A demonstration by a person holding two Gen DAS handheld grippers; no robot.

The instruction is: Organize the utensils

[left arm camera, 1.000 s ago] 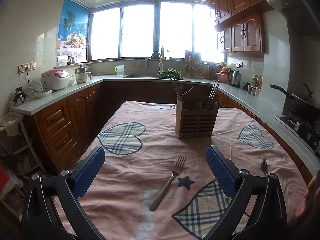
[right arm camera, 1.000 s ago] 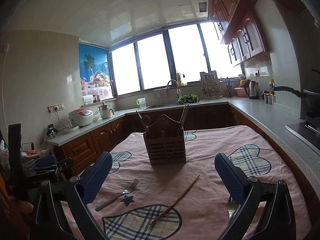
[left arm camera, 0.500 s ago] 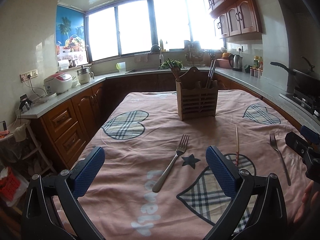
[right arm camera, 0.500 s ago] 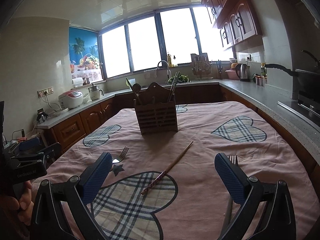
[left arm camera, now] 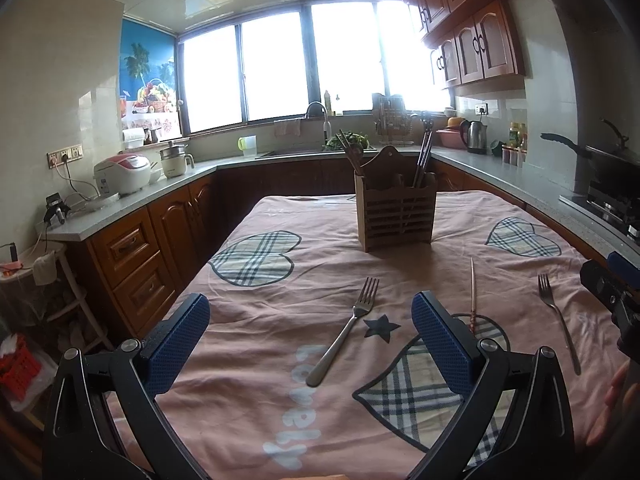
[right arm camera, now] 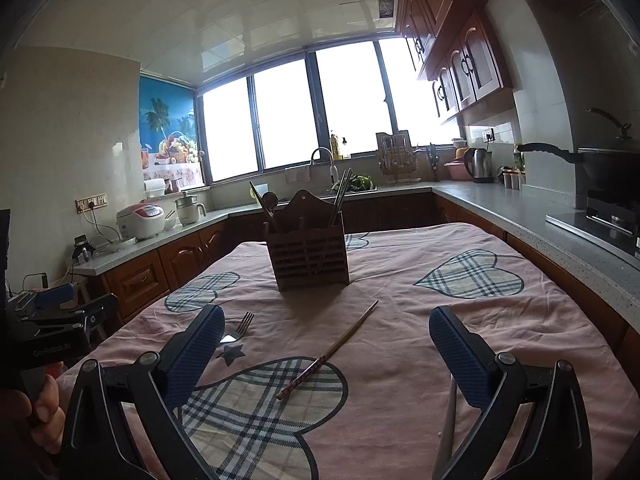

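A brown wooden utensil holder (left arm camera: 394, 216) (right arm camera: 307, 258) stands on the pink tablecloth (left arm camera: 280, 264) with chopsticks and a spoon in it. A metal fork (left arm camera: 344, 332) lies between the open fingers of my left gripper (left arm camera: 310, 322). A single chopstick (left arm camera: 473, 294) (right arm camera: 330, 350) lies to its right. A second fork (left arm camera: 558, 322) lies further right; only its handle (right arm camera: 446, 426) shows under my open, empty right gripper (right arm camera: 326, 330). The first fork's head (right arm camera: 240, 328) shows by the right gripper's left finger.
Wooden cabinets and grey counters (left arm camera: 136, 204) ring the table on three sides. A rice cooker (left arm camera: 122, 174), a kettle (left arm camera: 474, 136) and a stove with a pan (left arm camera: 608, 164) sit on them. The other gripper (right arm camera: 52, 320) (left arm camera: 612, 288) shows at each view's edge.
Both grippers have pulled back and lifted slightly, so the holder looks a little farther off and more ceiling shows in the right view. Both stay open. No utensil has moved.
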